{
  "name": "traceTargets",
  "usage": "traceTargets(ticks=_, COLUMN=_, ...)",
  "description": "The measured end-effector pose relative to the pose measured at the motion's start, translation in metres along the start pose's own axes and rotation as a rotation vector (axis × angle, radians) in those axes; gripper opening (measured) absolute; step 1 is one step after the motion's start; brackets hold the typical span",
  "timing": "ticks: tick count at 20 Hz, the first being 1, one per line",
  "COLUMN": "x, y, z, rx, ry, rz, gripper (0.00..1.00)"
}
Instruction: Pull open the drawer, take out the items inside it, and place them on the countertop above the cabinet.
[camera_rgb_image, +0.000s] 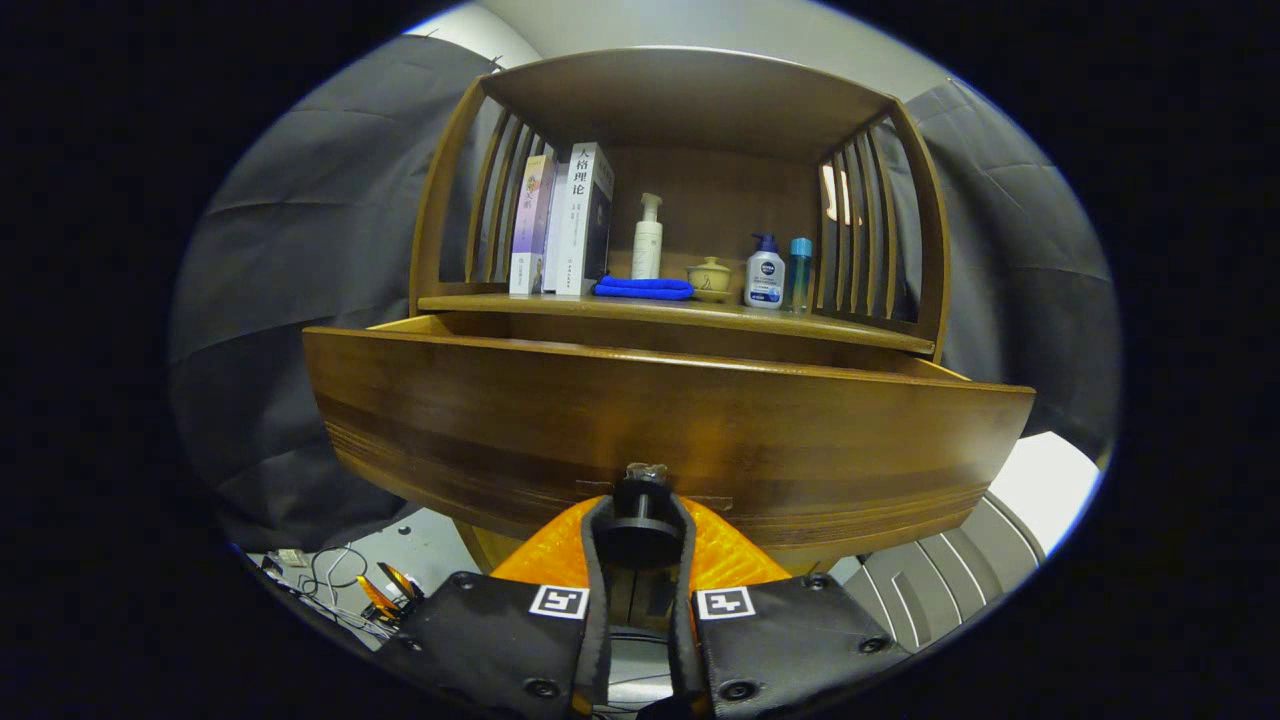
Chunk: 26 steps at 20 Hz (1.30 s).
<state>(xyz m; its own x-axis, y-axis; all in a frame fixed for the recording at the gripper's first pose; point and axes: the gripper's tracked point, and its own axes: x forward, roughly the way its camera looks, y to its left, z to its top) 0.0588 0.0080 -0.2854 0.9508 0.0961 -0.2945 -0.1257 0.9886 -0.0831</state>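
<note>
Drawer (660, 430) partly out, gripper (640, 525) clenched on its black knob (640, 500); best to pull straight and level, grip firm.

Claw (640, 535) held level, pointing straight forward. Both fingers (598, 540) are closed in, pressing the dark round knob (640, 515) between them.

Hand-held gripper (640, 535): orange fingers, black screwed plates, square markers.
</note>
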Motion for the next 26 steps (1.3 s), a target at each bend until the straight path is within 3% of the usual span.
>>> traceTargets(ticks=16, x=-0.021, y=0.007, z=-0.008, rx=0.003, ry=0.056, rz=0.022, gripper=0.26)
traceTargets(ticks=21, x=-0.033, y=0.007, z=-0.005, rx=0.008, ry=0.077, rz=0.059, gripper=0.45)
traceTargets(ticks=24, x=-0.048, y=0.003, z=0.007, rx=-0.022, ry=0.052, rz=0.057, gripper=0.72)
traceTargets(ticks=26, x=-0.061, y=-0.013, z=0.02, rx=-0.055, ry=0.02, rz=0.002, gripper=0.9)
